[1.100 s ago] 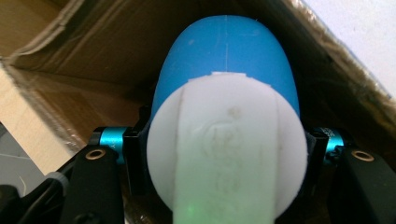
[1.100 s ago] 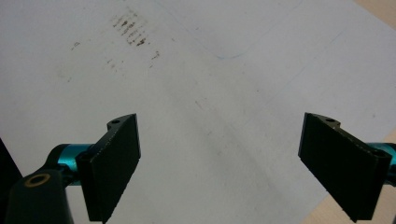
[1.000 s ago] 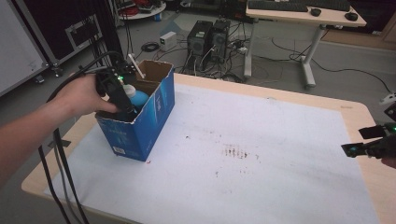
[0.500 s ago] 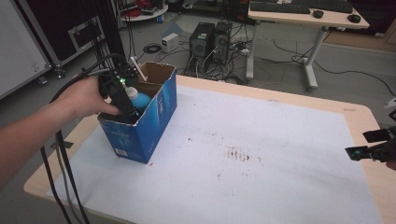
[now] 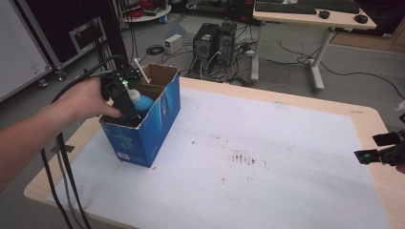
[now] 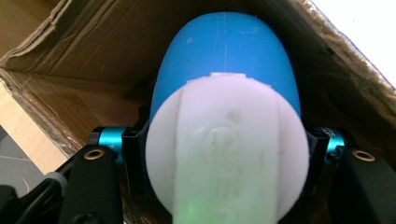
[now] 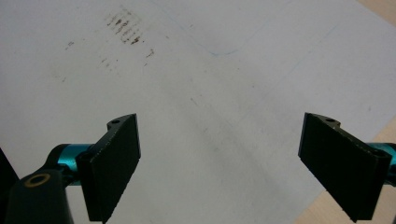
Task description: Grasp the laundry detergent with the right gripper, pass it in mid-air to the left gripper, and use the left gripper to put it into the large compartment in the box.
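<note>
A blue cardboard box [image 5: 152, 125] with open flaps stands at the table's left. Inside it my left gripper [image 5: 125, 102] is shut on a blue bottle [image 5: 143, 102] with a white cap. In the left gripper view the white cap [image 6: 229, 154] faces the camera, the blue body [image 6: 224, 65] points into the box, and both jaws press on the cap's sides. My right gripper [image 5: 377, 149] hovers at the table's right edge. Its jaws stand wide open with nothing between them, above the white mat [image 7: 196, 70].
A white mat [image 5: 267, 191] covers most of the wooden table, with dark smudges [image 5: 244, 158] near its middle. A white stick [image 5: 139, 65] pokes up from the box's far corner. Black cables [image 5: 59, 162] hang off the left edge. Desks and computer towers [image 5: 215, 43] stand beyond.
</note>
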### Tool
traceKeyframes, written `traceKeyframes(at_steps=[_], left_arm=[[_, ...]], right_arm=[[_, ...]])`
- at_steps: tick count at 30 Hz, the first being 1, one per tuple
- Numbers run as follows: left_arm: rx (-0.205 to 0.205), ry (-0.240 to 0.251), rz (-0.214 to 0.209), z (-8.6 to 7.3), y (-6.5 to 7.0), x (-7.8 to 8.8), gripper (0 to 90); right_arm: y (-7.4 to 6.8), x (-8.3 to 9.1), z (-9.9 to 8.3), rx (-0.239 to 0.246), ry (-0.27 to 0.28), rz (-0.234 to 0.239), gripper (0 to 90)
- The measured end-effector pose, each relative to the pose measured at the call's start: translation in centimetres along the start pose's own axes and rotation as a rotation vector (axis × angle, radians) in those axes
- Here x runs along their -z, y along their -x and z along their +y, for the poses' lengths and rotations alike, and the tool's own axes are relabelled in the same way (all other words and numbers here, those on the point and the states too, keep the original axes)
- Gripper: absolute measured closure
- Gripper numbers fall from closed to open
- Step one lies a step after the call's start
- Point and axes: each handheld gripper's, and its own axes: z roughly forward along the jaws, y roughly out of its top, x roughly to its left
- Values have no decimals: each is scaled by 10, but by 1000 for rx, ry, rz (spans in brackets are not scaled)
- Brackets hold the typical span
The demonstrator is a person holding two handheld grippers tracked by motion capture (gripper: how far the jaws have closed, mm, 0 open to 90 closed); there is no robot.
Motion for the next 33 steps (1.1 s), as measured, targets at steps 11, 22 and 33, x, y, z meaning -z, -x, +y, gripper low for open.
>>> traceKeyframes(at_steps=[11,22,33], left_arm=[[-26,-16,3,2,2,-2,316],[-73,-40,10,5,4,1,219],[-123,-30,22,12,3,30,202]], right_arm=[[0,0,0,2,-3,1,124],[0,3,-3,0,9,0,124],[-2,7,-5,6,17,-3,124]])
